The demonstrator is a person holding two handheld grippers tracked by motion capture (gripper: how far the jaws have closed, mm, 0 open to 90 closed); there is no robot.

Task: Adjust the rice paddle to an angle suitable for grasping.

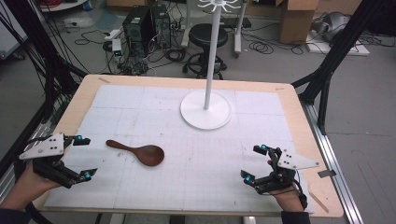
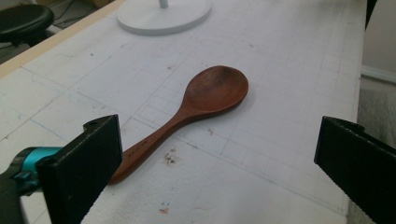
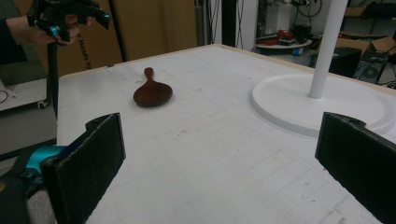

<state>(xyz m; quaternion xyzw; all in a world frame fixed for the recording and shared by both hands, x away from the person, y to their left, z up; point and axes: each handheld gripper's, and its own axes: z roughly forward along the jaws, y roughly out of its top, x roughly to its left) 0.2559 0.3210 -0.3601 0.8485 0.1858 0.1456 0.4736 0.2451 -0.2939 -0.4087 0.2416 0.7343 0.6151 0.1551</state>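
A dark wooden spoon [image 1: 139, 152] lies flat on the white gridded mat [image 1: 140, 107], bowl to the right, handle to the left. My left gripper [image 1: 86, 157] hovers at the table's left front, open, a short way left of the handle; in its own view the spoon [image 2: 196, 109] lies just ahead between the wide jaws. At the right front, my right gripper [image 1: 254, 163] is open too, with nothing in it. In its view the spoon [image 3: 152, 91] lies far off, and the left gripper [image 3: 70, 16] shows in a hand beyond.
A white stand with a round base [image 1: 205, 109] and a tall pole [image 1: 212, 51] rises at the back middle of the mat. The wooden table edge [image 1: 317, 140] runs along the right. A black stool [image 1: 208, 35], computers and cables sit on the floor behind.
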